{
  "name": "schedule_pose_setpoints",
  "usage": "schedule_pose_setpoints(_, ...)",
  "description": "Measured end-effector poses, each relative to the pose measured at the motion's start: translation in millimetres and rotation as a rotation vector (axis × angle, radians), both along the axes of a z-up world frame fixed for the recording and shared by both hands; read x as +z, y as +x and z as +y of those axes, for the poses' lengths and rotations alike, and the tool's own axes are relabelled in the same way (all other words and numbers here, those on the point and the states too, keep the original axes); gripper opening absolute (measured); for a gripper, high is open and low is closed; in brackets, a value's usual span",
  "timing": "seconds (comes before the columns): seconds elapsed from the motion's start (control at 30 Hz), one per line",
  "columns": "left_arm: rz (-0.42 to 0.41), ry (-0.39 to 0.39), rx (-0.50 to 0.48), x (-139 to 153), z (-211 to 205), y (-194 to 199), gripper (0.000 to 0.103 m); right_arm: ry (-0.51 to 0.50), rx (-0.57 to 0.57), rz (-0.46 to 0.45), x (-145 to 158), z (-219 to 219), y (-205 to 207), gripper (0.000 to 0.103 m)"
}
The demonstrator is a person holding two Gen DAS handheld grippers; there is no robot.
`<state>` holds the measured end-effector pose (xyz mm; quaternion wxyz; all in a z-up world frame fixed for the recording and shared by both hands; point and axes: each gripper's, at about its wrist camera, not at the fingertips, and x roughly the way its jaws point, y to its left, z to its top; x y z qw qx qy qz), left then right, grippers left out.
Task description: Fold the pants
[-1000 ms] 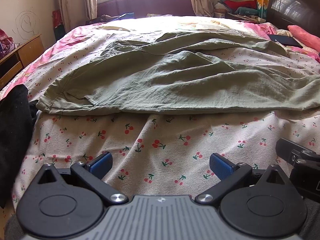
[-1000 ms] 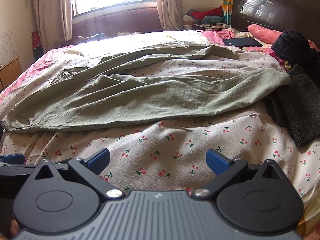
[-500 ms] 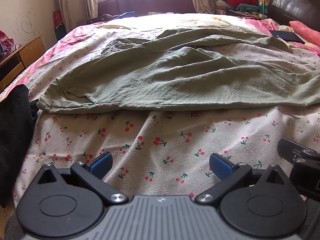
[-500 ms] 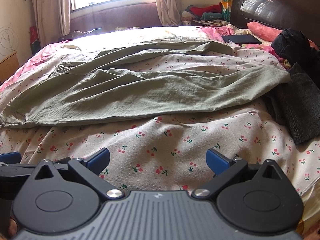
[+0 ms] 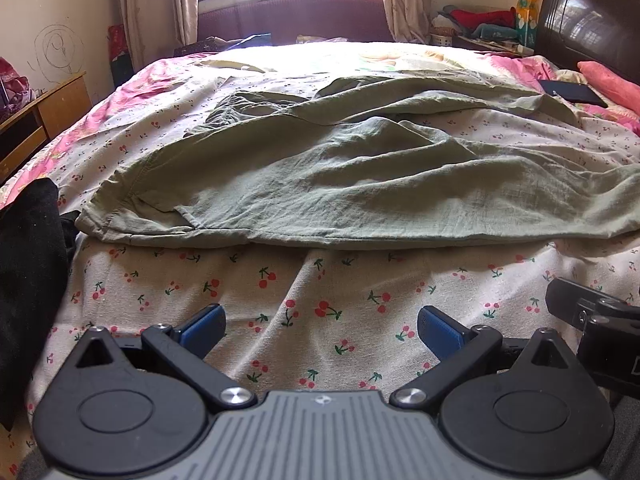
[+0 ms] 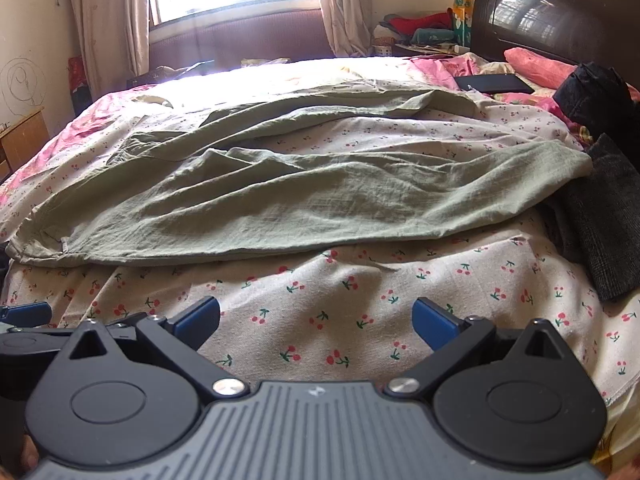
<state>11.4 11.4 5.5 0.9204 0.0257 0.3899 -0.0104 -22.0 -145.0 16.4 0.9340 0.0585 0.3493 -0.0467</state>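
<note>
Facing the pants (image 5: pixel 360 184) straight ahead of both tools, long axis running crosswise, left to right. Left gripper (image 5: pixel 320 328) and right gripper (image 6: pixel 316 320) both spread wide, holding nothing, hovering over the cherry-print bedsheet (image 5: pixel 320 280) short of the near edge of the pants. Wide end sits ahead-left of the left gripper; narrow end ahead-right, nearer the right gripper, just beside a dark garment (image 6: pixel 608 220). My read: each takes its own end, reach forward first

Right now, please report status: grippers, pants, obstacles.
Left gripper open, right gripper open, both empty, short of the pants. Pants spread unfolded, wrinkled. Dark clothes touching the right end.
</note>
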Motion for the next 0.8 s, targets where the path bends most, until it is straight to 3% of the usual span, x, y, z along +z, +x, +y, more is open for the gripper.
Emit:
schedule_pose_setpoints(0.17,-0.032,-0.001,0.014,12,27,18,0.103,-0.01,0.075,-0.018,8,16,28,0.101)
schedule_pose_setpoints(0.33,-0.104,0.131,0.008,23,66,40,0.103,-0.015,0.193,-0.042,10,42,56,0.094)
schedule_pose_setpoints(0.4,-0.11,0.161,0.029,22,89,50,0.103,-0.027,0.265,-0.039,8,58,69,0.089)
schedule_pose_setpoints(0.53,-0.107,0.212,0.07,9,135,70,0.103,-0.023,0.408,-0.027,-1,90,93,0.089)
schedule_pose_setpoints(0.7,-0.094,0.278,0.042,-8,171,94,0.103,-0.09,0.607,-0.026,-18,139,117,0.088)
schedule_pose_setpoints(0.73,-0.08,0.284,0.038,-11,176,99,0.101,-0.105,0.633,-0.028,-20,146,119,0.088)
schedule_pose_setpoints(0.8,-0.047,0.245,0.01,-19,184,109,0.078,-0.145,0.684,-0.03,-28,164,126,0.088)
